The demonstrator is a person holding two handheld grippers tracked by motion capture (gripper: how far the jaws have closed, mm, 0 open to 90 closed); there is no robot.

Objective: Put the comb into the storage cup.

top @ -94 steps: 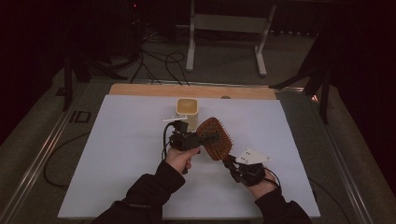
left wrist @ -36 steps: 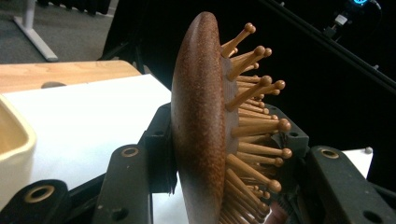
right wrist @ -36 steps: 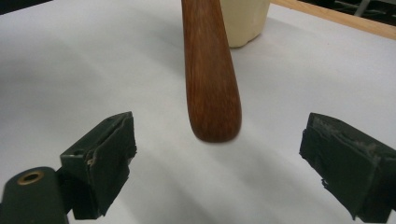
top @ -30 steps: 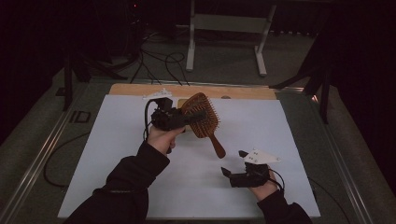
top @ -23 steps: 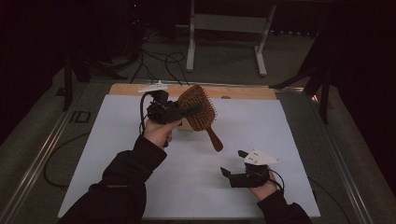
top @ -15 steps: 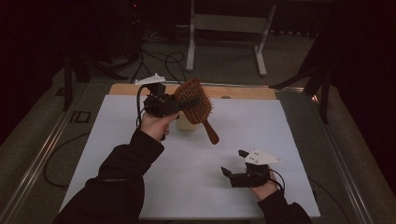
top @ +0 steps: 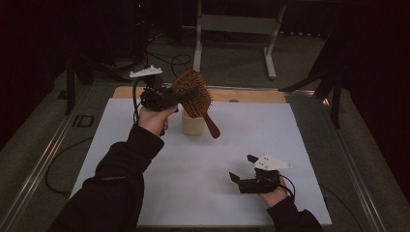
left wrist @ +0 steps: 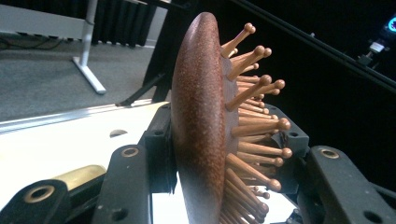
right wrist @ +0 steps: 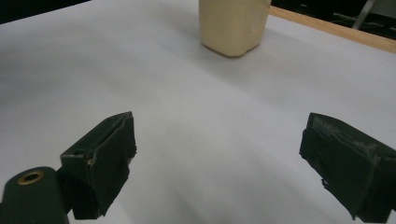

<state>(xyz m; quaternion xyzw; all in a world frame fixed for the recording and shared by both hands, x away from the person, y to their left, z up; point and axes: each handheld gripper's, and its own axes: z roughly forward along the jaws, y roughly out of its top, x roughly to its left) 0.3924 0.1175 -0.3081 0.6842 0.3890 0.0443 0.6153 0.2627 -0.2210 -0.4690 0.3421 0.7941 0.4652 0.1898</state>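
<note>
My left gripper (top: 185,94) is raised over the far part of the table and is shut on the head of a brown wooden hairbrush (top: 197,99). The handle slants down to the right, past a cream cup (top: 192,124) that stands just below it. In the left gripper view the hairbrush (left wrist: 198,135) stands edge-on between the jaws, its peg bristles pointing right. My right gripper (top: 241,167) rests low on the white table (top: 193,179) at the near right, open and holding nothing. The right gripper (right wrist: 226,158) points across bare white surface at the cup (right wrist: 233,25).
A wooden strip (top: 251,95) runs along the table's far edge. Beyond it on the floor stand a metal frame (top: 232,24) and some cables (top: 164,55). A metal rail (top: 43,159) borders the table on the left.
My left hand has lifted the hairbrush up and toward the far left, so the handle now hangs by the cup. The right gripper has stayed in place.
</note>
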